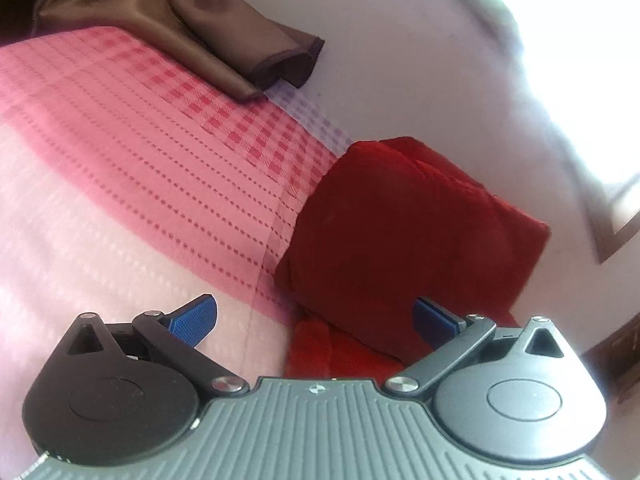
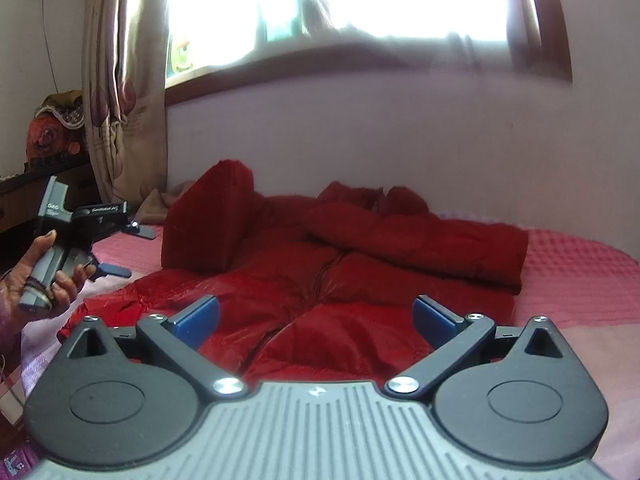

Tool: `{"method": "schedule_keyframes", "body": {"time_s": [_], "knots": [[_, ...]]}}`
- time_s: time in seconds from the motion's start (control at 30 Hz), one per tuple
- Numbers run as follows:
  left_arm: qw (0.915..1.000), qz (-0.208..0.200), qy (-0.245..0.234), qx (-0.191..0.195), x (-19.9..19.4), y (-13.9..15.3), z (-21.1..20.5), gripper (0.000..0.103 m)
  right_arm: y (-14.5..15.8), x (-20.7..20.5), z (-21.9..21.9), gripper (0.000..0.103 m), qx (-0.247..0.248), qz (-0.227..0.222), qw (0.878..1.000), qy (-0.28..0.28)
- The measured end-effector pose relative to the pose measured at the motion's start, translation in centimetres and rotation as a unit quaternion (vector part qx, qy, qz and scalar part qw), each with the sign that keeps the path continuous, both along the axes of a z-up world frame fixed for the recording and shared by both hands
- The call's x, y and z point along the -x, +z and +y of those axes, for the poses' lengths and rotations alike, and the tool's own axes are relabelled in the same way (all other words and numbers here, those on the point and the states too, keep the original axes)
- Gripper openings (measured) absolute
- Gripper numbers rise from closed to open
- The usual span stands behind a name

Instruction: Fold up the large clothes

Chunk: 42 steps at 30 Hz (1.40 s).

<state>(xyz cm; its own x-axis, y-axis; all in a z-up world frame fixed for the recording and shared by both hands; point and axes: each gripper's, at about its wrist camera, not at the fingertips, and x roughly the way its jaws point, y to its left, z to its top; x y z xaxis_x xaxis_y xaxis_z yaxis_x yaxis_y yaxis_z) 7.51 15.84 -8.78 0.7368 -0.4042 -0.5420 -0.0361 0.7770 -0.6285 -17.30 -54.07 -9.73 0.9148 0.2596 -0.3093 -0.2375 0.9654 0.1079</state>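
So, biggest first: one bed (image 2: 580, 264) w/ a pink checked cover fills both views, running to the far wall under one bright window (image 2: 340, 4). On it lies the one thing I'm here for, a red puffy jacket (image 2: 320, 280), spread front-up across the middle of the bed, hem toward me, collar at the far side. Its right sleeve (image 2: 420, 240) is laid across the chest; on the left a part stands up in a bulky fold (image 2: 208, 220), can't tell if sleeve or side panel.

Handling, my guess: light for its bulk, soft and springy, so folds will puff back up unless pressed flat. Shell looks shiny, prob. slippery, so a shallow pinch may slide off. Best to bite deep at a seam or the hem corner, one corner per gripper, not the fat padding.

Further off, one brown satin cloth (image 1: 180, 28) sits at the far left corner of the bed in my left view, well apart from the jacket. One patterned curtain (image 2: 124, 100) hangs left of the window.

Grippers: two. Left gripper (image 1: 314, 316) has its jaws spread wide, nothing in them, hovering just beside the jacket's left edge. Right gripper (image 2: 316, 316) likewise gapes empty, over the near hem. My left hand (image 2: 44, 276) shows gripping its handle.
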Motion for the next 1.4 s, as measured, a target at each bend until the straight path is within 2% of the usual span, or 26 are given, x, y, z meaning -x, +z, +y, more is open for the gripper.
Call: {"method": "schedule_keyframes", "body": {"time_s": [0.13, 0.2, 0.23, 0.27, 0.33, 0.37, 0.47, 0.57, 0.63, 0.73, 0.83, 0.93, 1.03, 1.1, 1.13, 1.17, 1.2, 1.27, 1.3, 1.37, 1.4], "knots": [[0.9996, -0.010, -0.017, -0.022, -1.9, -0.9, -0.5, 0.102, -0.3, -0.2, 0.7, 0.103, 0.013, 0.006, 1.000, 0.004], [0.9989, -0.022, -0.027, -0.031, -3.2, -1.1, -0.6, 0.097, -0.3, -0.2, 1.0, 0.103, 0.020, 0.009, 1.000, 0.004], [0.9987, -0.023, -0.034, -0.030, -3.7, -1.2, -0.9, 0.085, -0.4, -0.1, 1.1, 0.103, 0.023, 0.010, 1.000, 0.004], [0.9985, -0.024, -0.039, -0.031, -4.1, -1.4, -1.1, 0.054, -0.4, -0.1, 1.2, 0.103, 0.026, 0.011, 1.000, 0.003], [0.9988, -0.008, -0.026, -0.040, -4.2, -1.7, -1.4, 0.027, -0.4, -0.2, 1.1, 0.103, 0.029, 0.013, 0.999, 0.001], [0.9988, -0.013, -0.016, -0.045, -4.0, -1.5, -1.3, 0.015, -0.5, -0.2, 1.1, 0.103, 0.030, 0.014, 0.999, -0.001], [0.9967, -0.030, 0.012, -0.075, -2.8, -0.1, -1.1, 0.009, -0.4, -0.3, 0.9, 0.103, 0.026, 0.019, 0.999, -0.006], [0.9928, -0.042, 0.062, -0.093, -0.6, 2.1, 0.5, 0.008, -0.2, -0.4, 0.7, 0.103, 0.024, 0.021, 0.999, -0.007], [0.9860, -0.059, 0.104, -0.116, 1.8, 4.0, 2.2, 0.008, -0.2, -0.3, 0.7, 0.103, 0.026, 0.018, 0.999, -0.007], [0.9703, -0.071, 0.178, -0.147, 5.5, 6.4, 5.6, 0.008, -0.1, -0.3, 0.8, 0.103, 0.026, 0.016, 0.999, -0.008], [0.9517, -0.065, 0.248, -0.168, 8.3, 7.8, 9.2, 0.008, -0.1, -0.4, 0.6, 0.103, 0.023, 0.015, 1.000, -0.009], [0.9328, -0.041, 0.287, -0.214, 9.7, 7.8, 11.4, 0.007, 0.0, -0.6, 0.3, 0.103, 0.020, 0.016, 1.000, -0.011], [0.9238, -0.023, 0.307, -0.227, 10.4, 7.1, 12.4, 0.008, 0.3, -1.1, 0.1, 0.103, 0.019, 0.017, 1.000, -0.011], [0.9224, -0.026, 0.315, -0.221, 11.0, 7.1, 13.0, 0.029, 0.9, -1.8, 0.2, 0.103, 0.027, 0.012, 1.000, -0.007], [0.9231, -0.032, 0.317, -0.215, 11.0, 7.2, 13.0, 0.053, 1.3, -2.2, 0.3, 0.103, 0.032, 0.008, 0.999, -0.004], [0.9236, -0.042, 0.318, -0.210, 11.3, 7.3, 12.0, 0.071, 1.7, -2.8, 0.4, 0.103, 0.039, 0.002, 0.999, 0.000], [0.9255, -0.055, 0.313, -0.206, 11.3, 7.5, 11.2, 0.075, 2.1, -3.5, 0.7, 0.103, 0.048, -0.003, 0.999, 0.004], [0.9313, -0.078, 0.279, -0.221, 11.5, 7.5, 8.3, 0.077, 2.9, -5.7, 1.5, 0.103, 0.072, -0.012, 0.997, 0.007], [0.9380, -0.087, 0.248, -0.225, 11.0, 7.6, 6.7, 0.079, 3.4, -7.4, 2.1, 0.103, 0.086, -0.014, 0.996, 0.009], [0.9533, -0.099, 0.191, -0.212, 10.1, 7.1, 4.0, 0.085, 3.7, -10.2, 3.2, 0.103, 0.102, -0.024, 0.994, 0.016], [0.9583, -0.104, 0.167, -0.207, 9.5, 6.7, 2.9, 0.085, 3.8, -11.9, 3.9, 0.103, 0.112, -0.028, 0.993, 0.014]]}}
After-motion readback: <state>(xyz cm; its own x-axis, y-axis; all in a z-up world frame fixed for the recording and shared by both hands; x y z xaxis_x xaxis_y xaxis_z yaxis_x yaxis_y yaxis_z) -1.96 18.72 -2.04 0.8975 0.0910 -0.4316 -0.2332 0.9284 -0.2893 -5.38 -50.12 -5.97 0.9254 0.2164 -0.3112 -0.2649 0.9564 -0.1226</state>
